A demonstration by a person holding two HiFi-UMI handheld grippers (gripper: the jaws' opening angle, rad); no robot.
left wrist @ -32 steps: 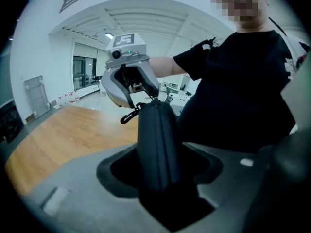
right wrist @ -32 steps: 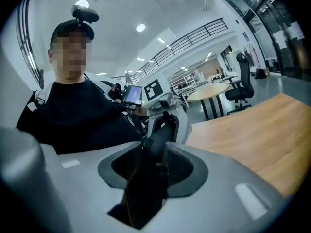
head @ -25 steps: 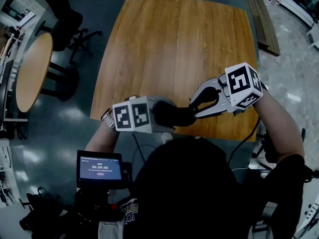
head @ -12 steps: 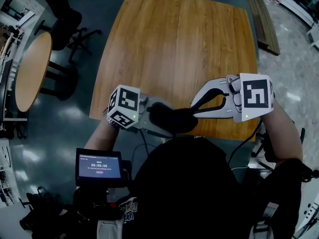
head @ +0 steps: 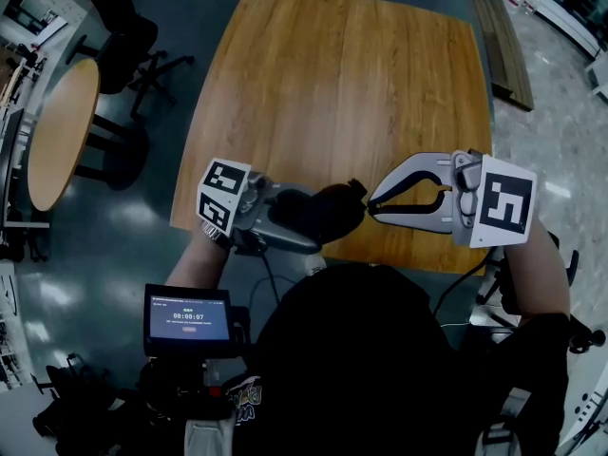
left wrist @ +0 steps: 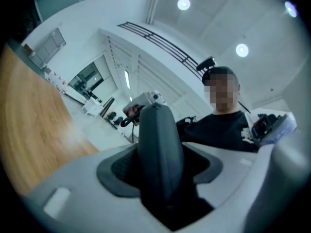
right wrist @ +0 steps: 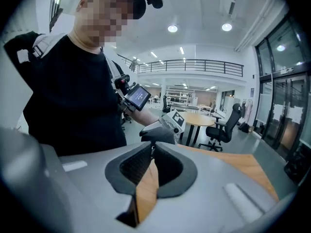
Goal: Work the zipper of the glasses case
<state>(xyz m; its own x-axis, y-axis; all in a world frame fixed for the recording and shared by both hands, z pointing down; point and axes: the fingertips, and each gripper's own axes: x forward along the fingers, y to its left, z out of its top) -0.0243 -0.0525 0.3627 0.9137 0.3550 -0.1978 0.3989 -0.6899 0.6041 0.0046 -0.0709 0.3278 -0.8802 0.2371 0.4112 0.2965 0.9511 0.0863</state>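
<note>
L gripper (head: 290, 218) clamps glasses case (head: 328, 212), now raised off worktop (head: 342, 84) at near edge. R gripper (head: 370, 205) jaws have just been closing; tips pinch zip pull (right wrist: 152, 148) (tiny, probable ID). Zip ready to run.

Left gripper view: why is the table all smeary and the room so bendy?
Left gripper view: the table is blurred, the case up close looks sharper, and the wide lens curves the room inside dark corners. Head view: its lens bows the table's edges too. Right gripper view: ceiling lights glare white.
</note>
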